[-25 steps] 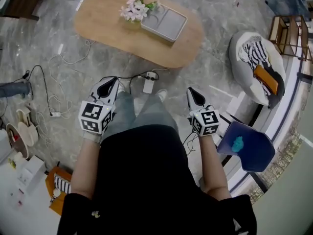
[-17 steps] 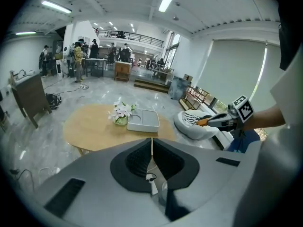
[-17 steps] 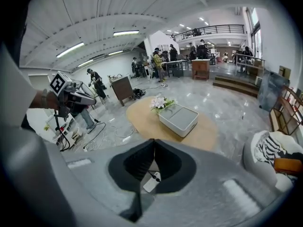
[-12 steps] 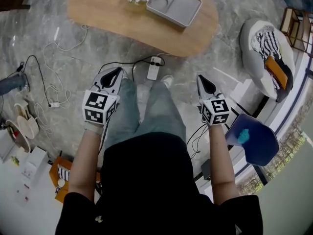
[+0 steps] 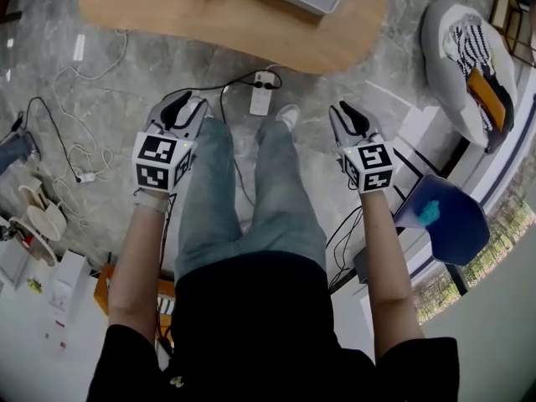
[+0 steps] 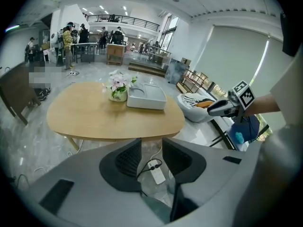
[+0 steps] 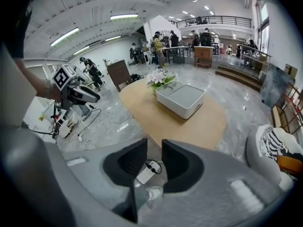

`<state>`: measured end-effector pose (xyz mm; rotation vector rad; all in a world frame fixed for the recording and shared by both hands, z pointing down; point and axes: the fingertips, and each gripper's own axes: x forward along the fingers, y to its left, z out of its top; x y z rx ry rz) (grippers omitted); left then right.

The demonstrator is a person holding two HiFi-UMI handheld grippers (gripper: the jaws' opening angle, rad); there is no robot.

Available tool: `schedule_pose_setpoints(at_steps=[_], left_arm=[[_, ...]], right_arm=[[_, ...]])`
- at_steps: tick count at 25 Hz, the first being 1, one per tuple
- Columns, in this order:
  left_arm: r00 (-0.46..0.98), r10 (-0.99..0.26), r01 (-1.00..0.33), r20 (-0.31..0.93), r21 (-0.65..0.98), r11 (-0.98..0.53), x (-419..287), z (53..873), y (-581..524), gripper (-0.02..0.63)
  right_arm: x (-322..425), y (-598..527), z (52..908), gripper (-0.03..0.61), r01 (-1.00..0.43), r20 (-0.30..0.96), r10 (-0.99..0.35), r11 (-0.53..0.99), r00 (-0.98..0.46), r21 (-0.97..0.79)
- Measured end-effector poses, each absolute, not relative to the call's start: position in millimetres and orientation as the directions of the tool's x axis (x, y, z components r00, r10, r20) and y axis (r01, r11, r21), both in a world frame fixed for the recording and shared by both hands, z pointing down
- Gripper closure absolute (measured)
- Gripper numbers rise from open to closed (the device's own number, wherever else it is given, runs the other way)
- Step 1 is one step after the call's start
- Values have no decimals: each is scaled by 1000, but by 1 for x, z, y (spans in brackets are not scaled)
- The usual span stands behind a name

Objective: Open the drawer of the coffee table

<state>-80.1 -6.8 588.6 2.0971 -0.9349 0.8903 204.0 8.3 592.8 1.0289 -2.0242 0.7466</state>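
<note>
The coffee table (image 5: 234, 19) has an oval wooden top and lies at the head view's upper edge; no drawer shows in any view. On it stand a white tray (image 6: 147, 97) and a pot of flowers (image 6: 118, 86). My left gripper (image 5: 186, 105) hangs beside the person's left knee, short of the table. My right gripper (image 5: 347, 111) hangs beside the right knee. Both point down toward the floor in front of the table. Their jaws have just been opening and stand a little apart, with nothing between them.
A white power strip (image 5: 261, 93) with a black cable lies on the marble floor between the grippers and the table. Loose cables (image 5: 75, 124) and slippers (image 5: 42, 212) are at the left. A white seat with striped cloth (image 5: 469, 48) and a blue chair (image 5: 444, 220) are at the right.
Both grippers have sunk toward the floor, and the table has slid to the head view's top edge. Each gripper's jaws went from shut to slightly apart.
</note>
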Motion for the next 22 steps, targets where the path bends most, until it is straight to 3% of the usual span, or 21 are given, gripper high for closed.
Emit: schedule_pose_setpoints(at_steps=[8,22], left_arm=[[505,-290,-782,813,288,-553,-83,681,-5,417],[491,-278,-754,825,243,-610,-89,806,-24,341]], right_arm=[[202,12,674,391,-851,847,-394,512,-356,-120],[223,14,798,281,-882,886,-382,468,-263,-60]])
